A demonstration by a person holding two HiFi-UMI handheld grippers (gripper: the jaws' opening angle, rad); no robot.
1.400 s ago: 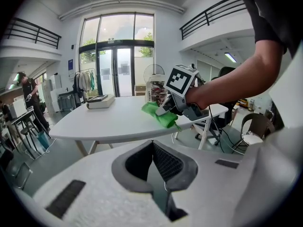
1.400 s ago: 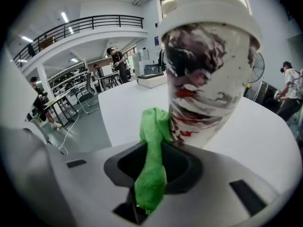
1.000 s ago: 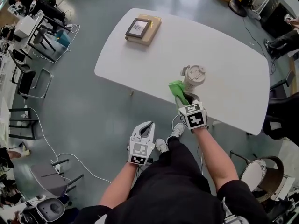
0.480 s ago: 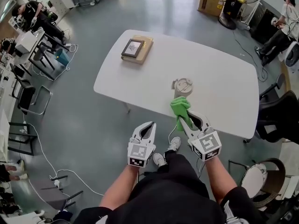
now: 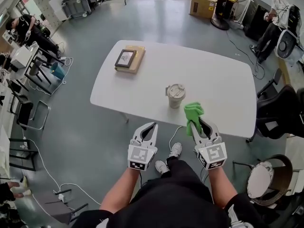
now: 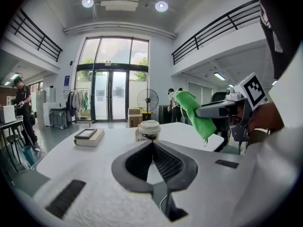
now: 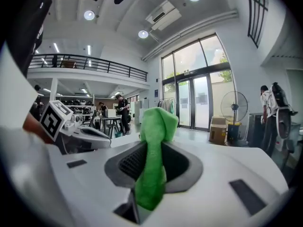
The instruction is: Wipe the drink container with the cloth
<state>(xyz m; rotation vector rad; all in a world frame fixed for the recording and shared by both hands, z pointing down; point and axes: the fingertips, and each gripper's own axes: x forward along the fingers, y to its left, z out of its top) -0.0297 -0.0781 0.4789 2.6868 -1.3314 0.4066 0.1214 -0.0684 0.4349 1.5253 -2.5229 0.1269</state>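
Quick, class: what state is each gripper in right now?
Left gripper: shut, holding nothing.
Right gripper: shut on the green cloth.

Bare tabletop [image 5: 223,75] lies open all round the drink container [image 5: 175,95], near the front edge. The only other obstacle (a book [image 5: 128,60] at the far left corner) sits well apart; the cloth [image 5: 192,110] in the right gripper [image 5: 198,122] hangs nearby.
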